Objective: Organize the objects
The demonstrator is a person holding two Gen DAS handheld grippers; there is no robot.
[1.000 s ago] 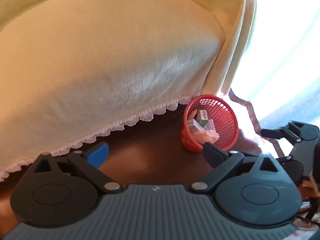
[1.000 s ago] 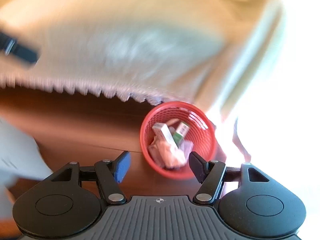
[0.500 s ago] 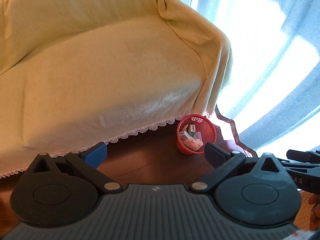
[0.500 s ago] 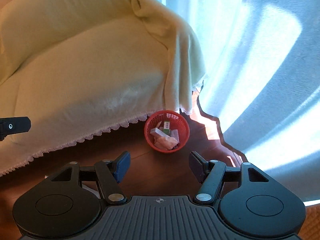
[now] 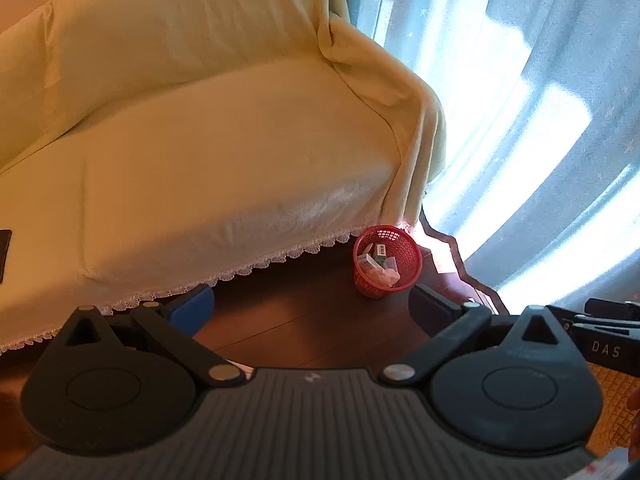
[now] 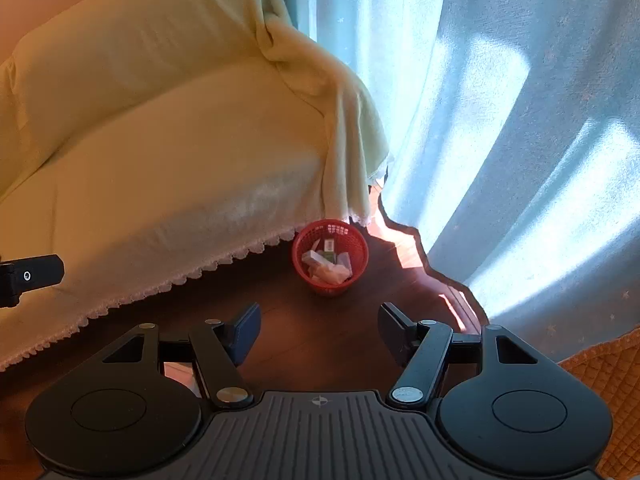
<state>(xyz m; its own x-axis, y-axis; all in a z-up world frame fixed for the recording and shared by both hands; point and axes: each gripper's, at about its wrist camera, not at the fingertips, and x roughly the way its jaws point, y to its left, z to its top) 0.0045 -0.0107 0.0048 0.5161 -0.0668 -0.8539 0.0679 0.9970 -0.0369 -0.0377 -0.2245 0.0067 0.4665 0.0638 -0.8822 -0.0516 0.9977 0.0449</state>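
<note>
- I see a red mesh basket (image 6: pixel 330 256).
- Beside the basket, a pale yellow sofa cover (image 6: pixel 180 168) with white lace trim.
- Behind the basket, light blue curtains (image 6: pixel 500 120) with small stars.
- Under it, dark brown floor (image 6: pixel 320 336).

Dark brown wood floor (image 6: pixel 320 336) fills lower centre of both views. Red mesh basket (image 6: pixel 330 256) stands on it at centre frame, just beside the lace hem of the cream sofa cover (image 6: pixel 160 184) at left. Small boxes and crumpled paper lie inside the basket. Pale blue curtain (image 6: pixel 520 160) reaches the floor at right; sun patch beside it.
</note>
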